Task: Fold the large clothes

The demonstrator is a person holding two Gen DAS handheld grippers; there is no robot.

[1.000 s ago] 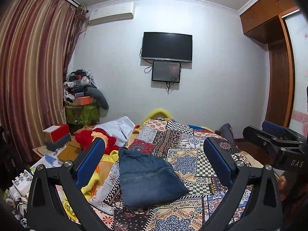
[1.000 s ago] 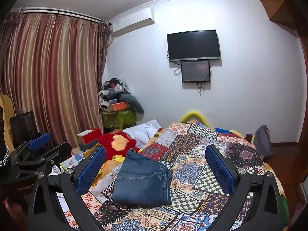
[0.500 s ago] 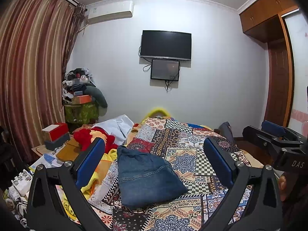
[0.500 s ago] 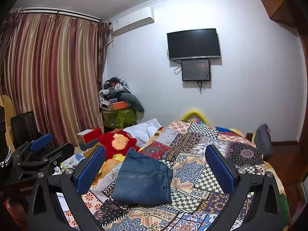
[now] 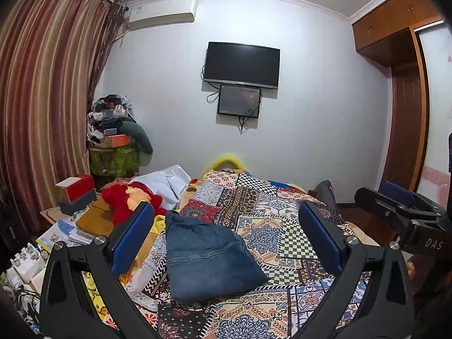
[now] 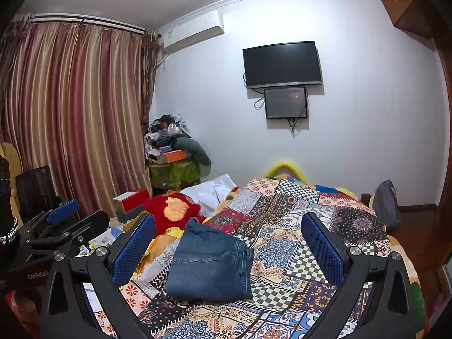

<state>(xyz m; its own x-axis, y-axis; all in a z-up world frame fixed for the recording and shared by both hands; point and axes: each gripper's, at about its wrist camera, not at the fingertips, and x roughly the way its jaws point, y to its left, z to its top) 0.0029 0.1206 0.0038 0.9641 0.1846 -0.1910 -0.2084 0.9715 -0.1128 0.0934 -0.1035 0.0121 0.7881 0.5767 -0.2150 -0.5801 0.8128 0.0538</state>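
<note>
A folded pair of blue jeans (image 5: pixel 207 257) lies on the patchwork bedspread (image 5: pixel 282 226); it also shows in the right wrist view (image 6: pixel 210 262) on the bedspread (image 6: pixel 296 226). My left gripper (image 5: pixel 226 240) is open and empty, held above and short of the jeans. My right gripper (image 6: pixel 227 248) is open and empty, also held back from the jeans. The right gripper shows at the right edge of the left view (image 5: pixel 401 212), and the left gripper at the left edge of the right view (image 6: pixel 59 220).
A red plush toy (image 6: pixel 172 212) and white cloth (image 6: pixel 209 192) lie left of the jeans. A cluttered side table with a red box (image 5: pixel 76 189) and a pile on a green crate (image 5: pixel 115 158) stand by the curtain. A TV (image 5: pixel 241 65) hangs on the far wall.
Both grippers have lifted or tilted slightly; the jeans sit a little lower in both views. Nothing on the bed has moved.
</note>
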